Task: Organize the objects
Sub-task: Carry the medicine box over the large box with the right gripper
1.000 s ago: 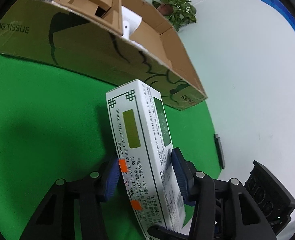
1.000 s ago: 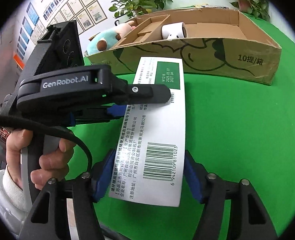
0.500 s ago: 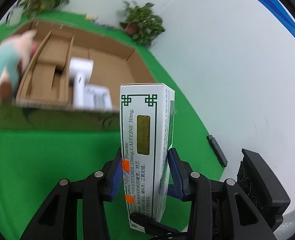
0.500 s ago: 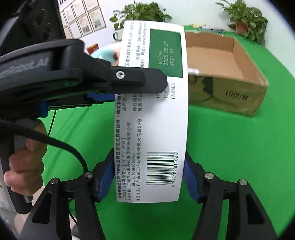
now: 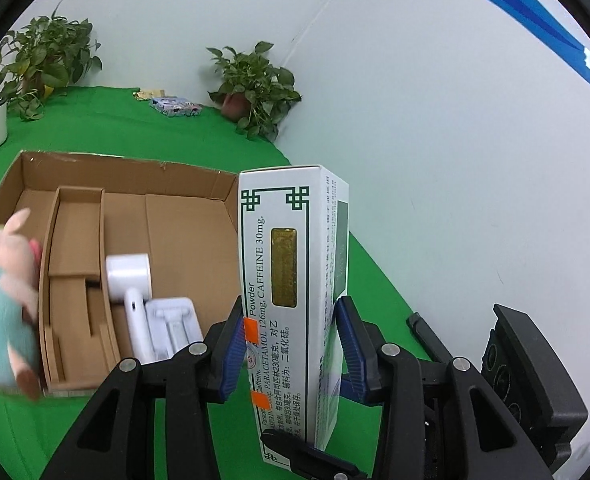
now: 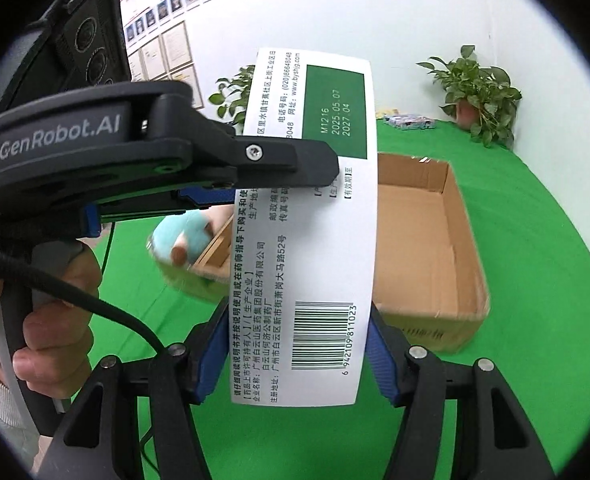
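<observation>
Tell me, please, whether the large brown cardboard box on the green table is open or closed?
Open: the large brown cardboard box has no lid over it, and its inner dividers and white items show from above.

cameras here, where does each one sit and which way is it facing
Left wrist: on the left gripper, looking down its fingers at the medicine box and cardboard box; only its fingers show.
Right wrist: on the right gripper, facing the same medicine box; the left gripper and a hand show.
Shared: medicine box, cardboard box, plush toy.

Left wrist: I look down into cardboard box [image 5: 127, 216] from near | right wrist: close, facing its right end [image 6: 427, 240] | shared: box.
</observation>
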Motion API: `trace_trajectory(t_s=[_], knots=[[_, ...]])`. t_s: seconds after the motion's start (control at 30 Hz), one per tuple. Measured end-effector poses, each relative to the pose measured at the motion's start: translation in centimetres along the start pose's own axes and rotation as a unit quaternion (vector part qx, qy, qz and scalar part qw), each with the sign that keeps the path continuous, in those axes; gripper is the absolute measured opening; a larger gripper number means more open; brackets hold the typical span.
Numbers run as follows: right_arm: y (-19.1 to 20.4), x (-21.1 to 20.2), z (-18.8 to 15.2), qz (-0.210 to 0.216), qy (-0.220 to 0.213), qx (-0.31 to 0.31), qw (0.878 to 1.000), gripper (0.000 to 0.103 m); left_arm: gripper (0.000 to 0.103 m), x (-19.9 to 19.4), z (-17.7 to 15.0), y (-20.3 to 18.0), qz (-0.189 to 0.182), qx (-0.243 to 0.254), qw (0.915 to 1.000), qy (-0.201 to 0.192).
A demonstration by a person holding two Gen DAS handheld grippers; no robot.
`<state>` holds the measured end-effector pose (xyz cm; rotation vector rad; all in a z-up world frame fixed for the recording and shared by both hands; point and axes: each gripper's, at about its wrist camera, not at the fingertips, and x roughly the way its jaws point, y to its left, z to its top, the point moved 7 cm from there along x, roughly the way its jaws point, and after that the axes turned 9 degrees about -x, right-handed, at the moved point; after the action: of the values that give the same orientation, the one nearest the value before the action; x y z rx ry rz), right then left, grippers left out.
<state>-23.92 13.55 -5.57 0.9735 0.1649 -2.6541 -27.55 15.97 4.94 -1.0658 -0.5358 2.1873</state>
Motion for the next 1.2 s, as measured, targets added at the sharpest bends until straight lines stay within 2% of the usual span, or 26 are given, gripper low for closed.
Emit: trace_trajectory(t_s=[0.1, 0.2, 0.33, 0.47, 0.67, 0.87, 1.03, 1.2], knots=[[-1.3, 1.7, 2.4, 0.015, 0.014, 0.024, 0.999, 0.060, 0.040, 2.1, 3.6, -0.1, 0.015, -0.003, 0.9996, 0.025], [-2.9, 3.6, 4.4, 0.024, 0.029, 0.059, 0.998, 0.060, 0.040, 4.6, 6.9, -0.1, 0.013, 0.000, 0.9991, 0.039], [-4.7, 5.7, 5.6, 0.018, 0.056, 0.076, 0.995, 0.060, 0.040, 7.6, 9.3, 0.8, -0.003, -0.015, 0.9978, 0.065], [-5.8, 7.1, 5.6, 0.007, 0.076, 0.080, 0.994, 0.060, 0.040, 10.0, 10.1, 2.0, -0.013, -0.028, 0.9962, 0.081], [-7.2, 10.0, 3.9, 0.023, 0.124, 0.104, 0.987, 0.060, 0.040, 14.6, 9.0, 5.4, -0.003, -0.048, 0.9916, 0.120], [-8.3, 13.8, 0.5, 0.024, 0.186, 0.115, 0.976, 0.060, 0.040, 19.7, 6.6, 10.0, 0.001, -0.109, 0.9790, 0.173], [-9.3, 16.1, -1.2, 0.039, 0.222, 0.140, 0.964, 0.060, 0.040, 22.2, 5.9, 12.1, 0.007, -0.130, 0.9730, 0.191], [-10.1, 17.2, -2.4, 0.034, 0.246, 0.148, 0.957, 0.060, 0.041, 24.2, 5.4, 13.1, 0.005, -0.140, 0.9682, 0.207]])
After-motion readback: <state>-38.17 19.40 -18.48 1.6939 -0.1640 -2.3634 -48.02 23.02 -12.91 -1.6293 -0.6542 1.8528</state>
